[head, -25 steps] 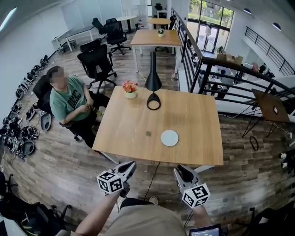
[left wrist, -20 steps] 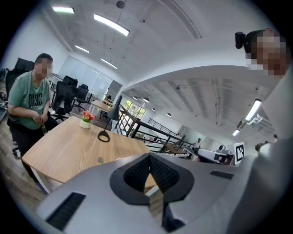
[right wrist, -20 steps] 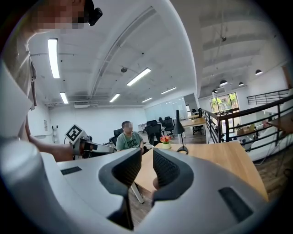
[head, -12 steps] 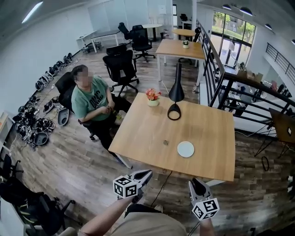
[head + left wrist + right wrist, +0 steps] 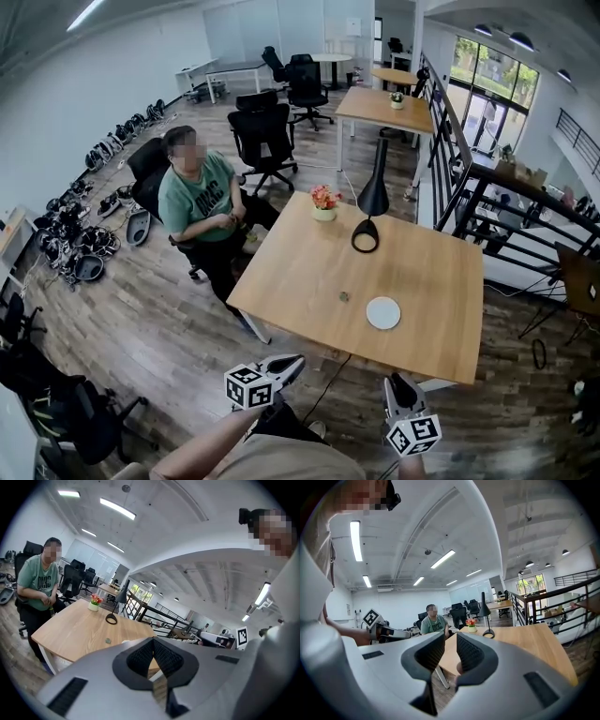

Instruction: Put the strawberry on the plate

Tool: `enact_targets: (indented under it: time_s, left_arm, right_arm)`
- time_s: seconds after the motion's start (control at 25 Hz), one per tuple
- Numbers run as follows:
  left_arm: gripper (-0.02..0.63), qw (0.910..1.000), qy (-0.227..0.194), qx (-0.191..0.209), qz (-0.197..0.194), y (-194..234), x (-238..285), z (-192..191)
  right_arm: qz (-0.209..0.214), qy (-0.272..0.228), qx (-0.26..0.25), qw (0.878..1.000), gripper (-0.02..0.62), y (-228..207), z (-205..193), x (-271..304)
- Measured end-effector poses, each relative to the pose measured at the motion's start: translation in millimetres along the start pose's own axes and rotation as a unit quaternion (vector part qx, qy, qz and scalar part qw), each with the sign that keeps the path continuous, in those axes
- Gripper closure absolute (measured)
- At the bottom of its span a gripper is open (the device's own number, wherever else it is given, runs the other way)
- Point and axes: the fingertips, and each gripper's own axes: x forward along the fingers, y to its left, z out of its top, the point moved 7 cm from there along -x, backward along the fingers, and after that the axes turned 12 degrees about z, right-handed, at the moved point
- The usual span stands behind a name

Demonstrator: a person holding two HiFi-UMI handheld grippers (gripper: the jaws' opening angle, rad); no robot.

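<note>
**Office floor underfoot, strawberry still out ahead**

Wood tabletop [image 5: 300, 253] stands in front of me in an open office, and both my grippers hang short of its near edge, over the floor.

The left gripper [image 5: 296, 360] has its fingers pressed together at the tips, with nothing between them. The right gripper [image 5: 397, 379] is closed down to a slit and is just as empty.

The strawberry [image 5: 344, 296] lies on the tabletop, a little in from the near edge and about midway along it. It is forward of the 2 grippers and between their lines. The white plate [image 5: 382, 312] sits near it, toward the right edge.

From here the left fingers look slightly nearer the fruit, though it is close.

The strawberry shows only as a small dark, greenish speck. It is too small for me to tell its long axis.
</note>
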Motion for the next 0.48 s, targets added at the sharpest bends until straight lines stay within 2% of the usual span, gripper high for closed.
enact_targets:
  time_s: [0.2,0.48]
  left_arm:
    - [0.603,0.9997,0.003,-0.014,0.020,17.3,-9.3,-3.7]
    - [0.603,0.9997,0.009,-0.018,0.014,47.2,10.9,9.8]
  right_arm:
    - [0.001,0.002,-0.001,1.000,0.532,-4.0,-2.6,14.3]
    - [-0.009,0.014,0.004,1.000,0.532,-13.5,-9.3,51.1]
